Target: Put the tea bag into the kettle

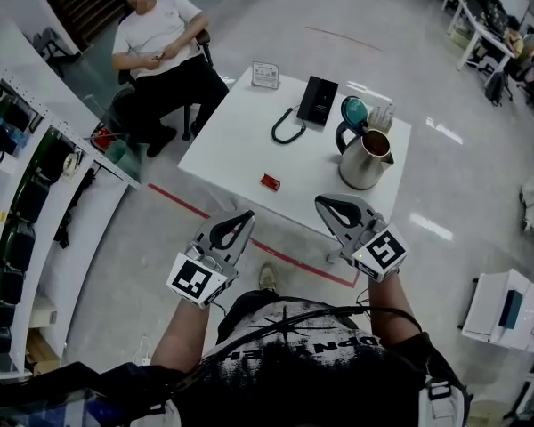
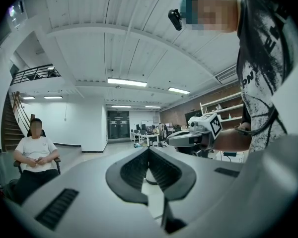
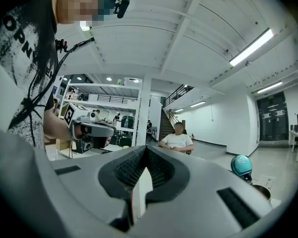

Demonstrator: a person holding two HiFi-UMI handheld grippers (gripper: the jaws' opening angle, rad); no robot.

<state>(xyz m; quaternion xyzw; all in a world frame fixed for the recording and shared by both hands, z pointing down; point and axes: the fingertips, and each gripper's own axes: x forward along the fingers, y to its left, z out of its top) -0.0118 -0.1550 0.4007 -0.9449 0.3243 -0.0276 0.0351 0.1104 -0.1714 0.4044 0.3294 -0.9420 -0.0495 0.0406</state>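
The white table [image 1: 236, 140] filled the middle of my head view, with red tape lines on the floor along its near side. A person in a white shirt [image 1: 157, 47] sat on a chair off its 10 o'clock corner. On the table, at about 3 o'clock from its centre, the steel kettle [image 1: 365, 160] stood upright and uncovered. The left tool [image 1: 246, 214] and the right tool [image 1: 320, 201] hung over the floor short of the near edge. Each had its jaws pressed together with nothing between them, as each gripper view showed. A flat black device [image 1: 319, 100] lay at 12 o'clock on the table, with a black cable [image 1: 287, 129] curled just beside it. The teal lid [image 1: 353, 110] lay at 12 o'clock from the kettle. A small white card [image 1: 265, 75] stood at 11 o'clock. The red tea bag [image 1: 270, 182] lay flat at 7 o'clock near the table's edge, apart from both tools and well apart from the kettle.
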